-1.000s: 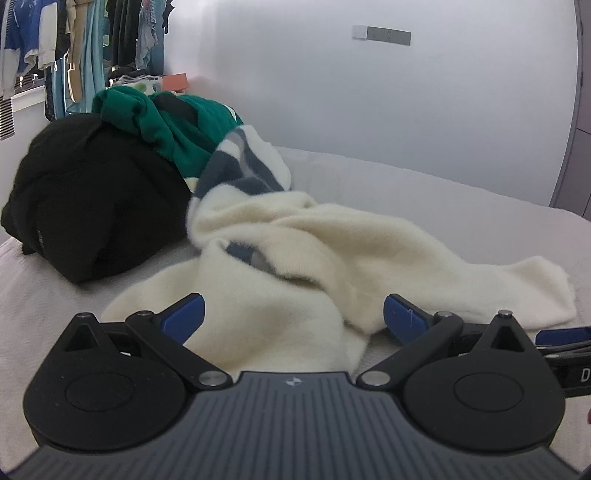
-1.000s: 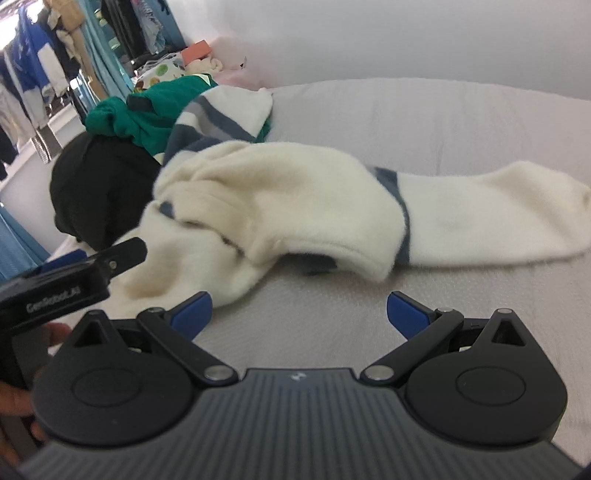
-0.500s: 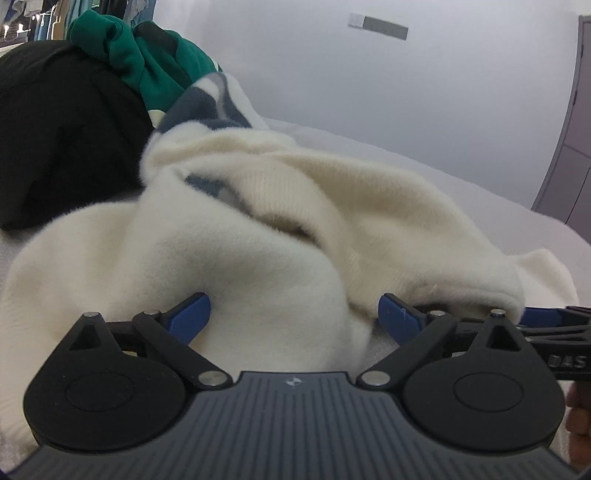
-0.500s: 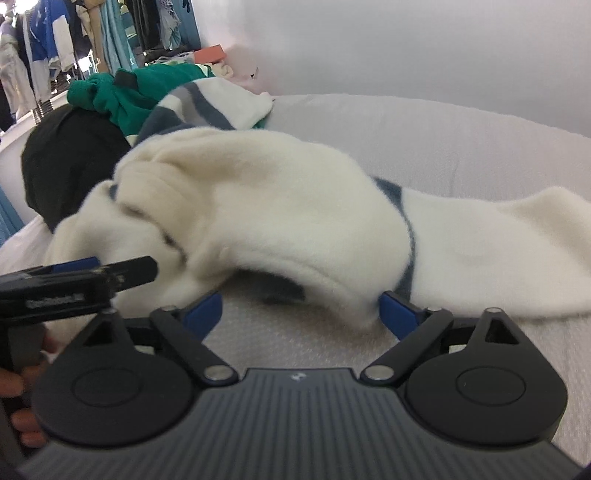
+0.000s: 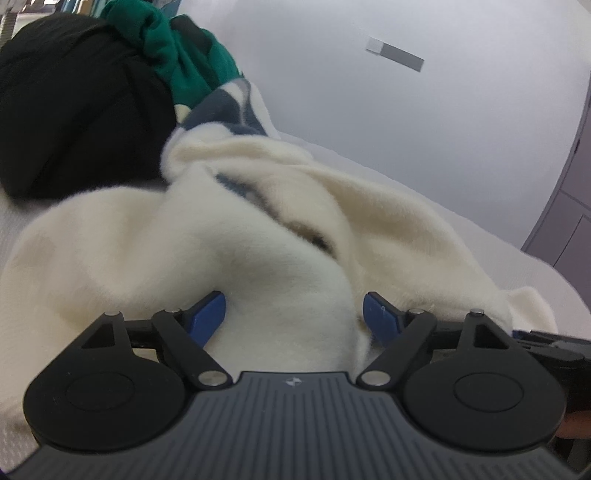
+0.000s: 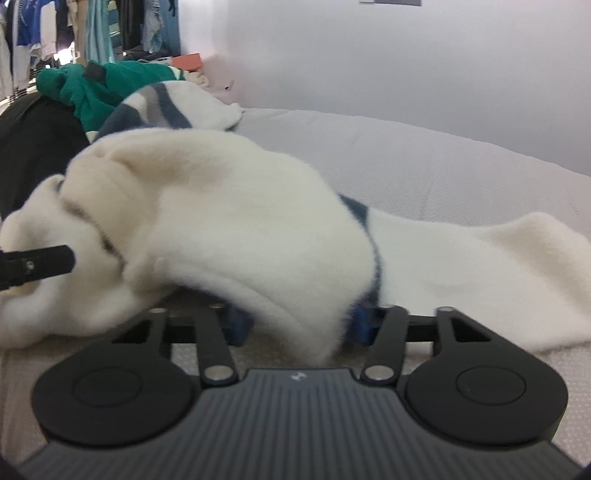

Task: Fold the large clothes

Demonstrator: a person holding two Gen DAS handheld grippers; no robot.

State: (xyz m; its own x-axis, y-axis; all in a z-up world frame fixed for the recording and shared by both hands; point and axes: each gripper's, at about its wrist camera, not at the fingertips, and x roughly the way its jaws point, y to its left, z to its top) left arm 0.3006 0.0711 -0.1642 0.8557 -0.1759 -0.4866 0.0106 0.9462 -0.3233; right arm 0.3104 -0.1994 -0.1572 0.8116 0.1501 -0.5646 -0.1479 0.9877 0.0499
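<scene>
Cream sweater on grey bed; clothes rack, seemingly, behind.

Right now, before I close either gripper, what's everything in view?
Cream sweater: one, cream with navy stripes, crumpled on the bed, nearest both grippers.
Black garment: one, black, bundled behind the sweater at left.
Green garment: one, green, on top of the black bundle.
Bed: one, pale grey cover, under everything.
Hanging clothes: several, mixed colours, far left.
Wall: white, behind the bed.
Left gripper: open, sweater fabric between its blue fingers.
Right gripper: open, sweater edge between its fingers.
</scene>
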